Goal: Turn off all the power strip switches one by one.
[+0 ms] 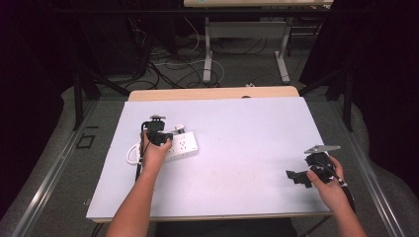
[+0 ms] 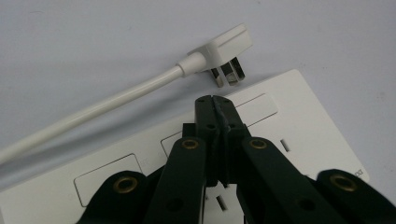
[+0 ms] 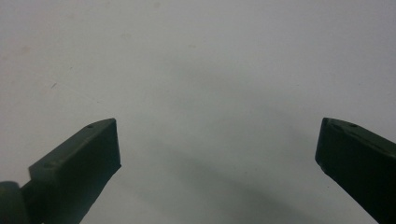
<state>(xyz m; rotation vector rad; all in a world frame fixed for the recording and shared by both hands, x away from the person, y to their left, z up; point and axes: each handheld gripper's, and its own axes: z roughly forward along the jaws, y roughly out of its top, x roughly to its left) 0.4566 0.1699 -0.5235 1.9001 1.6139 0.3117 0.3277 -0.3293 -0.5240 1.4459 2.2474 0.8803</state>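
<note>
A white power strip (image 1: 184, 145) lies at the left of the white table (image 1: 237, 148). In the left gripper view its sockets and face (image 2: 299, 126) sit just under my jaws. My left gripper (image 1: 157, 132) (image 2: 215, 100) is shut with nothing between its jaws, tips hovering over the strip's top face. A white plug (image 2: 224, 46) (image 1: 179, 128) lies tilted at the strip's far edge, prongs bared, and its white cable (image 2: 93, 109) runs off to the left. At the table's right my right gripper (image 1: 296, 177) (image 3: 217, 135) stands open over bare table.
Part of the white cable (image 1: 132, 154) loops on the table left of the strip. A wooden table edge (image 1: 212, 93) shows at the back. Beyond it are desk legs (image 1: 207, 54) and cables on the floor. Dark curtains flank both sides.
</note>
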